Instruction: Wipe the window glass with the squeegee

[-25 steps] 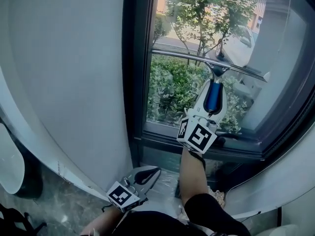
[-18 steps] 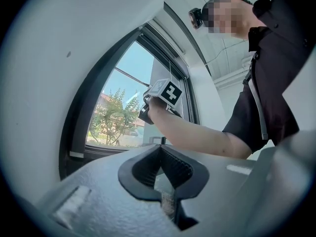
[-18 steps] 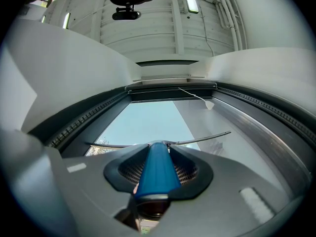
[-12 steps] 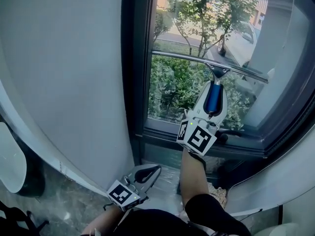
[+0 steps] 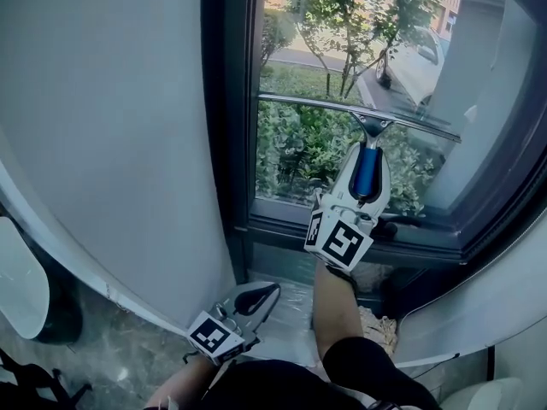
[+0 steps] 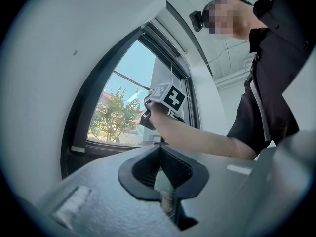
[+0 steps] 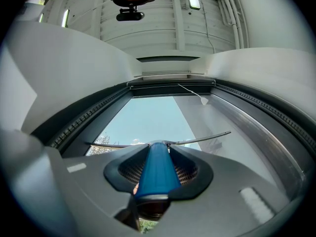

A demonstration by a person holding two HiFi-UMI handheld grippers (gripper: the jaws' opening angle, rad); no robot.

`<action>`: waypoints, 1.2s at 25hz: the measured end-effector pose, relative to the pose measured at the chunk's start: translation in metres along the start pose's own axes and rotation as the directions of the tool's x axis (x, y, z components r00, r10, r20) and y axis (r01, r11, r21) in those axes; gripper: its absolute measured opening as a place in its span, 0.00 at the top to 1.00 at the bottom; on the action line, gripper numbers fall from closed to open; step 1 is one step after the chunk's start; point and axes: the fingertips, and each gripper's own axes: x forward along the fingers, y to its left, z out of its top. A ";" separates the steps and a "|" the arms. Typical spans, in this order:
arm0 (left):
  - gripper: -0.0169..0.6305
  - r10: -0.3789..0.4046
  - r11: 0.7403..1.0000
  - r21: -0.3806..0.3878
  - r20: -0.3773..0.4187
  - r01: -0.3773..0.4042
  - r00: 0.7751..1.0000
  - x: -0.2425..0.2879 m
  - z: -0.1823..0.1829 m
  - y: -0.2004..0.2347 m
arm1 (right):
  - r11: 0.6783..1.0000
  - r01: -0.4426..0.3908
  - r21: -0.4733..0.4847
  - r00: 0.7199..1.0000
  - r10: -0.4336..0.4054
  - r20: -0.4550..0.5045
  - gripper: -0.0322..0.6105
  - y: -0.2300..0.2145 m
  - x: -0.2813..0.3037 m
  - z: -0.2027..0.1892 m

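Observation:
The squeegee has a blue handle [image 5: 367, 171] and a long metal blade [image 5: 308, 103] that lies across the window glass [image 5: 299, 41], slanting down to the right. My right gripper [image 5: 368, 149] is shut on the handle and points up at the pane. In the right gripper view the blue handle [image 7: 157, 171] fills the gap between the jaws, and the blade [image 7: 200, 140] shows as a thin bar against the sky. My left gripper [image 5: 270, 289] hangs low near the floor, shut and holding nothing. In the left gripper view its jaws [image 6: 159, 151] meet at the tips.
A dark window frame [image 5: 226, 143] runs up beside a white wall [image 5: 102, 143], with the dark sill [image 5: 282, 229] just under my right gripper. A white curved object [image 5: 17, 289] stands at the lower left. Bushes, trees and a parked car lie outside.
The squeegee blade has slid a little way down the glass with my right gripper. The left gripper has stayed low in about the same place.

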 end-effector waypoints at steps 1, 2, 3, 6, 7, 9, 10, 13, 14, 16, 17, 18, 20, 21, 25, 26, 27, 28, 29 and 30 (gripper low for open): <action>0.98 -0.001 1.000 -0.002 0.000 0.001 1.000 0.000 0.000 0.000 | 1.000 0.000 -0.002 1.000 0.000 -0.002 0.75 0.000 -0.001 -0.001; 0.98 -0.002 1.000 -0.004 0.000 0.002 1.000 0.000 -0.001 0.000 | 1.000 0.000 -0.004 1.000 0.000 -0.003 0.75 0.000 -0.002 -0.001; 0.98 -0.003 1.000 -0.005 0.000 0.003 1.000 0.000 -0.001 -0.001 | 1.000 -0.001 -0.006 1.000 0.001 -0.004 0.75 0.000 -0.003 -0.001; 0.98 -0.003 1.000 -0.011 0.000 0.003 1.000 0.000 -0.003 -0.001 | 1.000 -0.004 -0.010 1.000 0.004 -0.008 0.75 0.000 -0.004 -0.003; 0.98 -0.003 1.000 -0.013 0.000 0.003 1.000 0.000 -0.003 0.000 | 1.000 -0.005 -0.012 1.000 0.005 -0.009 0.75 0.000 -0.005 -0.003; 0.98 -0.005 1.000 -0.016 -0.002 0.005 1.000 0.001 -0.003 0.000 | 1.000 -0.004 -0.012 1.000 0.004 -0.011 0.75 0.000 -0.006 -0.004; 0.98 -0.006 1.000 -0.018 -0.003 0.006 1.000 0.001 -0.004 0.000 | 1.000 -0.004 -0.011 1.000 0.004 -0.012 0.75 0.000 -0.006 -0.004; 0.98 -0.005 1.000 -0.016 0.010 0.005 1.000 0.000 -0.009 0.003 | 1.000 -0.006 -0.009 1.000 0.006 -0.018 0.75 0.000 -0.008 -0.006; 0.98 -0.008 1.000 -0.012 0.007 0.009 1.000 0.001 -0.009 0.004 | 1.000 -0.006 -0.007 1.000 0.006 -0.021 0.75 0.000 -0.008 -0.006; 0.98 -0.019 1.000 -0.011 -0.005 0.019 1.000 0.004 -0.005 0.002 | 1.000 -0.008 -0.007 1.000 0.008 -0.025 0.75 0.000 -0.009 -0.007; 0.98 -0.023 1.000 -0.012 -0.006 0.023 1.000 0.005 -0.003 0.001 | 1.000 -0.010 -0.008 1.000 0.009 -0.027 0.75 0.000 -0.010 -0.008; 0.98 -0.025 1.000 -0.013 -0.005 0.025 1.000 0.005 -0.002 0.000 | 1.000 -0.011 -0.010 0.999 0.010 -0.030 0.75 0.000 -0.011 -0.009; 0.98 -0.026 1.000 -0.016 0.001 0.026 1.000 0.005 -0.003 0.000 | 1.000 -0.012 -0.013 0.999 0.011 -0.034 0.75 0.000 -0.014 -0.010; 0.98 -0.024 1.000 -0.019 0.009 0.025 1.000 0.005 -0.005 0.001 | 1.000 -0.012 -0.014 0.999 0.011 -0.035 0.75 0.000 -0.015 -0.010; 0.98 -0.025 1.000 -0.012 -0.001 0.025 1.000 0.005 -0.004 -0.001 | 1.000 -0.006 -0.008 0.999 0.005 -0.044 0.75 0.000 -0.018 -0.013; 0.98 -0.025 1.000 -0.012 -0.005 0.025 1.000 0.005 -0.003 -0.001 | 1.000 -0.004 -0.006 0.999 0.004 -0.047 0.75 0.000 -0.019 -0.014; 0.98 -0.024 1.000 -0.013 -0.007 0.024 1.000 0.005 -0.003 -0.001 | 1.000 -0.003 -0.004 0.999 0.003 -0.050 0.75 0.000 -0.020 -0.015; 0.98 -0.022 1.000 -0.013 -0.008 0.022 1.000 0.005 -0.003 -0.001 | 1.000 -0.002 -0.003 0.999 0.002 -0.053 0.75 0.000 -0.021 -0.016; 0.98 -0.021 1.000 -0.012 -0.008 0.021 1.000 0.005 -0.003 -0.001 | 1.000 0.000 -0.001 0.998 0.000 -0.056 0.75 0.000 -0.022 -0.017; 0.98 -0.020 1.000 -0.012 -0.009 0.020 1.000 0.004 -0.003 -0.001 | 1.000 0.000 0.000 0.998 0.000 -0.059 0.75 0.000 -0.023 -0.018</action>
